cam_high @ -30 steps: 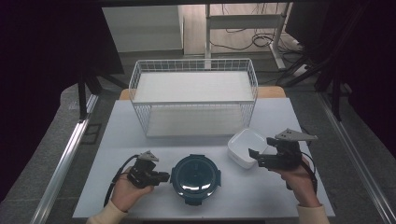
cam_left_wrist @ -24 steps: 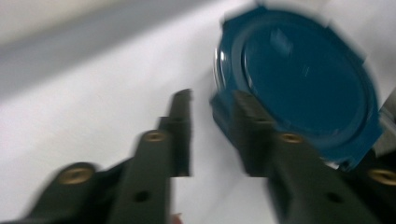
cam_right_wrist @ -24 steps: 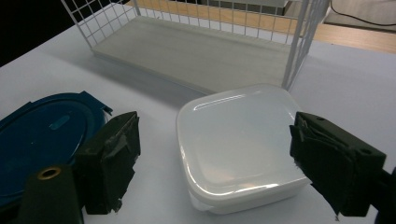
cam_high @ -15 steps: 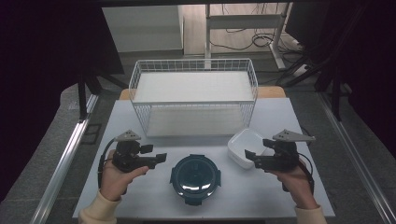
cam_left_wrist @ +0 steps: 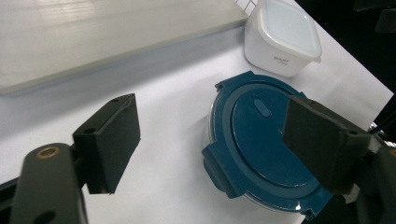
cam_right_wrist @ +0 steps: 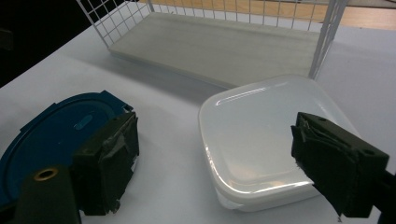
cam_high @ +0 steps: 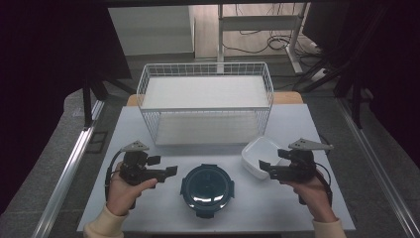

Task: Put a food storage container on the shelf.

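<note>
Hovering over the white table (cam_high: 148, 208) at the left, the left gripper (cam_high: 171, 171) points toward the round blue container (cam_high: 207, 190); its jaws have just been opening and now stand wide with nothing between them. That container sits lidded at the table's near middle, in front of the wire basket (cam_high: 205, 104). Just right of it lies the white square container (cam_high: 258, 156). The right gripper (cam_high: 262, 166) hangs at that container's near edge, jaws spread wide, gripping nothing.

White table (cam_high: 297, 124), three things on it
A wire basket (cam_high: 205, 106) stands at the back; a round blue container (cam_high: 207, 187) and a white box (cam_high: 258, 156) sit nearer the front.
</note>
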The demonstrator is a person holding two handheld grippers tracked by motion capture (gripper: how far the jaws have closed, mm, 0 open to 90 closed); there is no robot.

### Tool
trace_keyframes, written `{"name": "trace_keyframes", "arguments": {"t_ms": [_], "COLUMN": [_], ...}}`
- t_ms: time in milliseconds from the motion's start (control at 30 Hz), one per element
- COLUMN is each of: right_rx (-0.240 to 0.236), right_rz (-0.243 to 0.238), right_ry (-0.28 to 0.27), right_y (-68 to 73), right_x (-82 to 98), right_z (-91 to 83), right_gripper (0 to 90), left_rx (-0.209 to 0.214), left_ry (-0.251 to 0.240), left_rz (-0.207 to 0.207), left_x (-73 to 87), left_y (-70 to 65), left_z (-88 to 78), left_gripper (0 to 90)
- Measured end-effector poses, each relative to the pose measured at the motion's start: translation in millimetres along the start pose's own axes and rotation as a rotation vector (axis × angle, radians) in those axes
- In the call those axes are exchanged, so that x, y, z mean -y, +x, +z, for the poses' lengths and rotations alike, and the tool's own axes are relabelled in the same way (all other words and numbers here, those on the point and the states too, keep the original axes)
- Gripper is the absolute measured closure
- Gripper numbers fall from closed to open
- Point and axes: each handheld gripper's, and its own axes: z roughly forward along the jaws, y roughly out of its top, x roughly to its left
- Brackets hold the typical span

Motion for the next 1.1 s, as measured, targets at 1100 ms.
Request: {"name": "trace_keyframes", "arguments": {"t_ms": [1100], "right_rx": [-0.143], "right_rz": [0.015], "right_ry": [0.114], "right_y": [57.3], "right_x": [17.8], "right_z": [29.9], "right_gripper": [16.8], "left_rx": [0.049], "left_ry": [0.047], "left_rz": [-0.019], "left_x": [14.6], "left_y": [1.2], "left_z": [11.8], "left_gripper": [17.2]}}
